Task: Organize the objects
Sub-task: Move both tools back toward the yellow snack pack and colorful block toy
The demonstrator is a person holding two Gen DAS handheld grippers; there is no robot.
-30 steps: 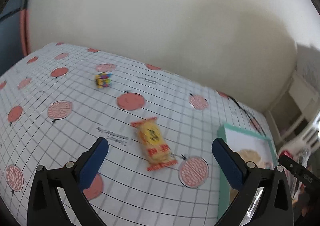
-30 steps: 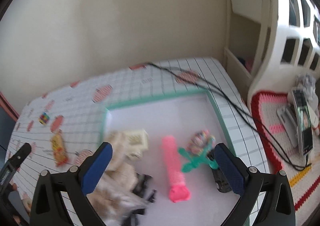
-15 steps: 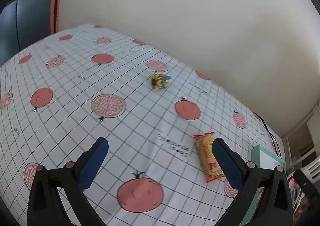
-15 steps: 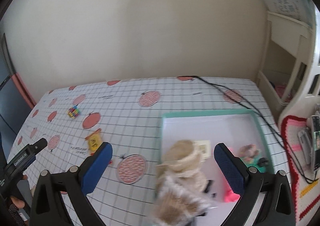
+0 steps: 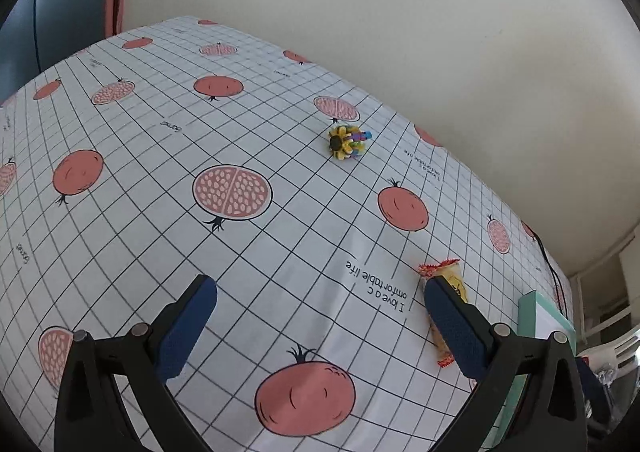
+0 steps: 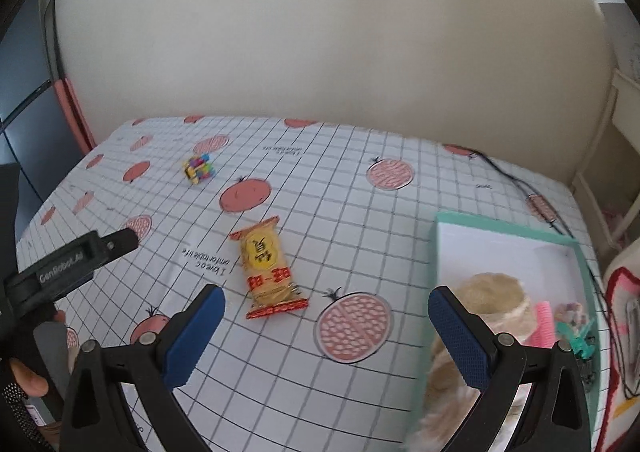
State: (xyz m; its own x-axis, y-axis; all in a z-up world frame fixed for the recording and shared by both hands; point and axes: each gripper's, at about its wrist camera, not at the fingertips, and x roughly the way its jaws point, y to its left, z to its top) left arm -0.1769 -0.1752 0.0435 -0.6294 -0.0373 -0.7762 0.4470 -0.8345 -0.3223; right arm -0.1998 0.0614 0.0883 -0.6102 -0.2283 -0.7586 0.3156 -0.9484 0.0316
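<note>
Your left hand-held gripper point(image 5: 320, 316) hangs wide open over the desk point(image 5: 160, 212) with nothing between its blue pads, and your right hand-held gripper point(image 6: 326, 326) is just as wide and just as empty. Two things are left out on the pomegranate-print cloth: one yellow snack packet point(image 6: 267, 266) lying flat toward the middle, apart from the tray, and one multicoloured flower-shaped toy point(image 5: 346, 142) near the desk's far edge. The teal tray point(image 6: 504, 226) sits at the desk's right edge and already holds a beige fluffy bundle point(image 6: 496, 300), one pink roller point(image 6: 544, 322) and a small teal clip-like piece point(image 6: 582, 342); more may be hidden behind your right pad. I'd call that well over halfway, with two items to go.
</note>
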